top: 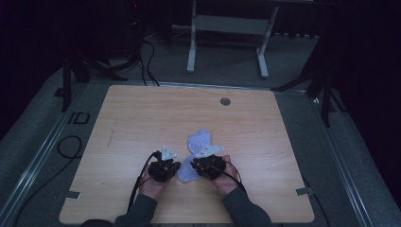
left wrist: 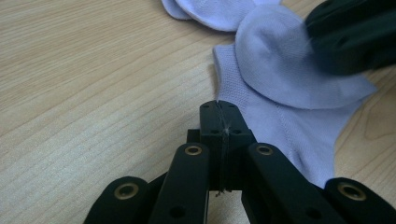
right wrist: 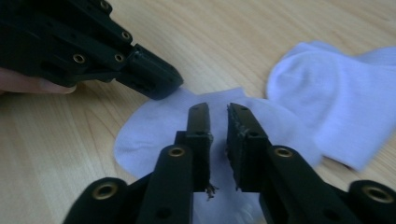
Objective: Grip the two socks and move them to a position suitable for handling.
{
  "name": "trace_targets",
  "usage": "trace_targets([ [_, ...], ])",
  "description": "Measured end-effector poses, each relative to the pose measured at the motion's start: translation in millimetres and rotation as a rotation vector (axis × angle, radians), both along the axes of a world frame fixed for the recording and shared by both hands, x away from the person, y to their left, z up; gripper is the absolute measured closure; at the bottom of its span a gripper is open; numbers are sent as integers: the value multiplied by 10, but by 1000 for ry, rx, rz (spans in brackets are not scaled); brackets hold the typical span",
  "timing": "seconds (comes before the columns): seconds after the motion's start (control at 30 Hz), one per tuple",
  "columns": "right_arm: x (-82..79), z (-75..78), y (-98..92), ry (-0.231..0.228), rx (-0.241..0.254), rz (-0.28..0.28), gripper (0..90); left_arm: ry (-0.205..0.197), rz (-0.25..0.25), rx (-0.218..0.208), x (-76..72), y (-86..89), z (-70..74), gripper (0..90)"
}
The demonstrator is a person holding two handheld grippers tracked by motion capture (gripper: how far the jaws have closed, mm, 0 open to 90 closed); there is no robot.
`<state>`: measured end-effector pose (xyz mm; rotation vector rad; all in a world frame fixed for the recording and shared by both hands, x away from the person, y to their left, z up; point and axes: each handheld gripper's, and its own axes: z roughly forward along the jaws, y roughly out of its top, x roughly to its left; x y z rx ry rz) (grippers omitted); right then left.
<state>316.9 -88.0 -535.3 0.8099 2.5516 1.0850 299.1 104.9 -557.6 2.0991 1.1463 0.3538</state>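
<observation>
Wooden table (top: 142, 123), bare but for two pale lilac socks lying together near its front edge, just right of centre.

Near sock (top: 186, 171) lies flat between the two grippers. Its long axis runs from the table's front edge up and rightward toward the far sock (top: 200, 140), which it touches or slightly overlaps; which end is cuff and which is toe I cannot tell from the high view.

Left gripper (left wrist: 219, 109) sits at the near sock's left edge, jaws pressed fully together. The tips rest at or on the hem; whether fabric is pinched between them cannot be told.

Right gripper (right wrist: 217, 116) hovers over the middle of the same sock, jaws narrowly apart, nothing between them, cloth directly below. The right is the nearer one to the sock's middle and to the far sock beyond it.

Judgement: the next move likely turns on the right gripper dropping straight onto the fabric beneath it.
</observation>
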Motion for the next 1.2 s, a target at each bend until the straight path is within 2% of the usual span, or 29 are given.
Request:
trace_targets([
  [0.1, 46, -55, 56, 25, -13, -4, 721, 3, 4, -3, 2, 0, 0, 895],
  [0.3, 104, -173, 115, 83, -45, -10, 700, 5, 5, -7, 4, 2, -1, 894],
  [0.5, 133, -167, 109, 100, -45, -38, 797, 4, 9, -16, -10, 14, 26, 893],
  [0.67, 152, -165, 102, 114, -45, -54, 860, -13, -17, -26, -50, -29, 64, 893],
  [0.83, 157, -164, 103, 121, -43, -59, 870, -8, -51, 2, -72, -118, 35, 893],
  [0.9, 163, -163, 101, 129, -36, -64, 872, 4, -49, 19, -64, -134, 5, 893],
  [1.1, 172, -142, 40, 156, 6, -66, 881, 4, -42, 25, -61, -136, 0, 895],
  [1.2, 122, -70, -36, 151, 52, -79, 881, 4, -43, 24, -59, -132, -1, 895],
])
